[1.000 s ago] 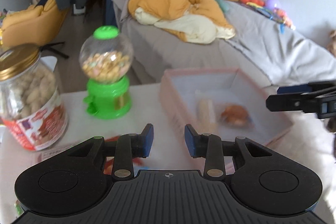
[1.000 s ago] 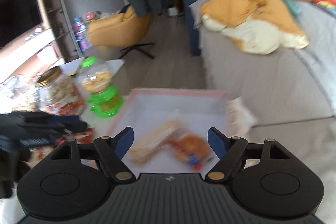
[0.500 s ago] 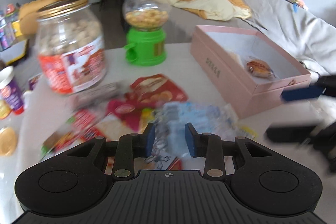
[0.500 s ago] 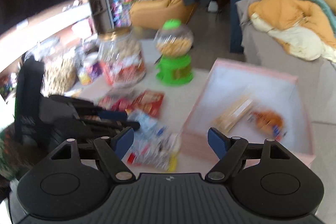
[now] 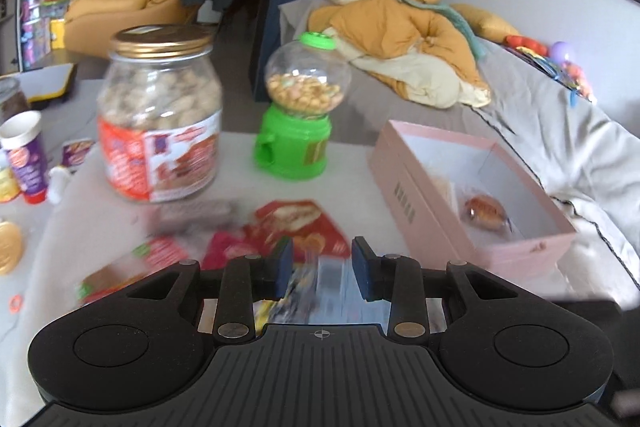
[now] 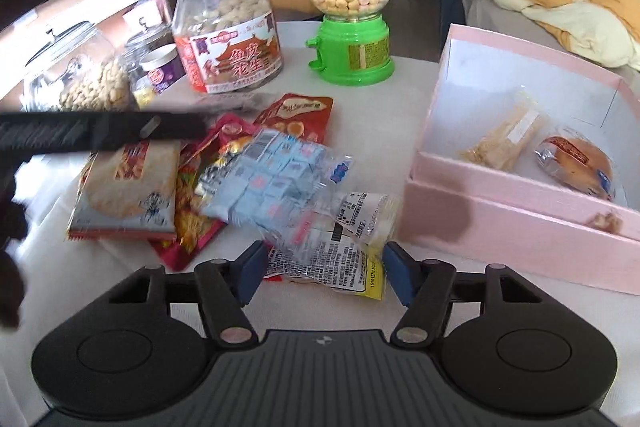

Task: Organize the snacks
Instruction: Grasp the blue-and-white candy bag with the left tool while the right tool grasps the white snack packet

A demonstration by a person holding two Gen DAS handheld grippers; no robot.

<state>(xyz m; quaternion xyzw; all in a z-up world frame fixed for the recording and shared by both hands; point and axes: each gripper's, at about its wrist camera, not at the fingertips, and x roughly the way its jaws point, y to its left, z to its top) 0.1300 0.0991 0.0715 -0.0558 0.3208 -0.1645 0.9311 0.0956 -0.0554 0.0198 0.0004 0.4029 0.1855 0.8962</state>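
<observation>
Hovering over the snack pile, my right gripper (image 6: 324, 277) has just been narrowing its jaws around the clear bag of blue sweets (image 6: 280, 183), not yet pinching it. My left gripper (image 5: 322, 273) is closed narrow, empty. Peanut jar (image 6: 228, 31) and green candy dispenser (image 6: 350, 15) stand behind; the pink box (image 6: 520, 211) sits right, holding a bun (image 6: 574, 163).

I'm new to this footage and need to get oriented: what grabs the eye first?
The bright green candy dispenser stands at the table's far side, beside a big gold-lidded peanut jar. Right of them sits an open pink box holding two wrapped snacks, and a loose pile of snack packets lies just before the right gripper.
</observation>
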